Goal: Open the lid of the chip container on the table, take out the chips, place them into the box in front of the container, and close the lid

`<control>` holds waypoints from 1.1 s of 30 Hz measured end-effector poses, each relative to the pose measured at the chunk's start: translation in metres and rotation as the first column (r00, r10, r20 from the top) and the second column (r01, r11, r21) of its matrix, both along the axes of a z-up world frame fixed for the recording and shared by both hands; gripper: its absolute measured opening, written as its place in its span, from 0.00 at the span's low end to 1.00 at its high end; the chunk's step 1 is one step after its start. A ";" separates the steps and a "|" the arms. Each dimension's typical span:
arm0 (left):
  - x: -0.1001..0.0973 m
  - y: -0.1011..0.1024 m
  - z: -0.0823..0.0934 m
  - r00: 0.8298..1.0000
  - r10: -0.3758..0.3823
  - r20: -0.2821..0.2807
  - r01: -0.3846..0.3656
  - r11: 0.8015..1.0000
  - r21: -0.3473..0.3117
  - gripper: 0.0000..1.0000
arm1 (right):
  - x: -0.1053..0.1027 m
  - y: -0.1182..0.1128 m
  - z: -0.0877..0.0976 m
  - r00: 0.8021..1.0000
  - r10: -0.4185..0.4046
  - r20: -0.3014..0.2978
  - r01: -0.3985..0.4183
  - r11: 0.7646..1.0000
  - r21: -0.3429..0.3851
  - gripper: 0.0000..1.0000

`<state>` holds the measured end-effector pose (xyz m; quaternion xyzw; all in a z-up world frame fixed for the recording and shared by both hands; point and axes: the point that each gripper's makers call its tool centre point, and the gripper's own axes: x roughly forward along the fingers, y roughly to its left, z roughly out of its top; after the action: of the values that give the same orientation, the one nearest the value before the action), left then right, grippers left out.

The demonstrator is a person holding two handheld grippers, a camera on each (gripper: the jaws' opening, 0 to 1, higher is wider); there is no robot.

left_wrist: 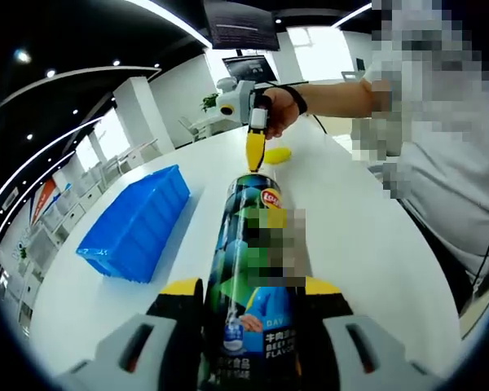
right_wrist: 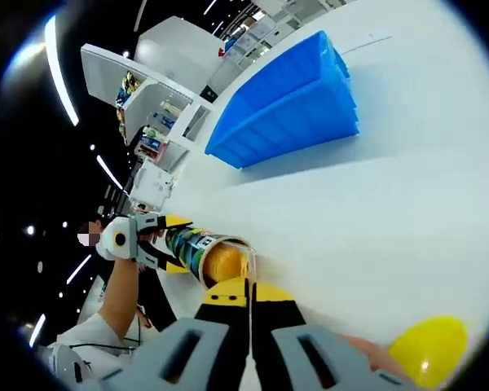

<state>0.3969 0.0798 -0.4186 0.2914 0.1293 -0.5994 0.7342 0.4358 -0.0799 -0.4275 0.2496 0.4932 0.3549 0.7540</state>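
While the left gripper [left_wrist: 253, 297] clamps its yellow-tipped jaws on the dark chip can [left_wrist: 257, 261], lying lengthwise on the white table [left_wrist: 375, 244], the left gripper view shows a blue box [left_wrist: 137, 221] well apart to the can's left and the right gripper [left_wrist: 255, 151] at the can's far end, a hand [left_wrist: 279, 110] behind it. From the right gripper view, the blue box [right_wrist: 289, 102] lies upturned, the can's [right_wrist: 204, 252] open mouth shows yellow chips [right_wrist: 224, 265], the right gripper's [right_wrist: 249, 305] jaws are pressed together with nothing between, and a yellow lid [right_wrist: 428, 350] lies at lower right.
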 end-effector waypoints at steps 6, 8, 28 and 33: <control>-0.001 -0.001 0.000 1.000 -0.001 -0.002 0.001 1.000 -0.001 0.46 | -0.005 -0.010 -0.001 1.000 -0.014 -0.004 0.014 1.000 -0.003 0.00; -0.001 -0.001 0.000 1.000 -0.002 0.000 0.002 1.000 0.000 0.46 | -0.006 -0.012 -0.001 1.000 -0.019 -0.008 0.019 1.000 -0.002 0.00; 0.000 -0.003 0.000 1.000 0.002 -0.005 -0.002 1.000 0.009 0.46 | 0.010 -0.044 0.001 0.998 -0.058 0.012 0.058 0.998 -0.023 0.00; 0.000 -0.004 0.000 1.000 0.001 -0.007 -0.001 1.000 0.007 0.46 | 0.002 -0.043 0.001 0.998 -0.062 0.014 0.062 0.998 -0.023 0.00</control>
<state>0.3966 0.0758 -0.4183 0.2918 0.1340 -0.5995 0.7332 0.4380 -0.1229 -0.4268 0.2535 0.4844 0.3270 0.7708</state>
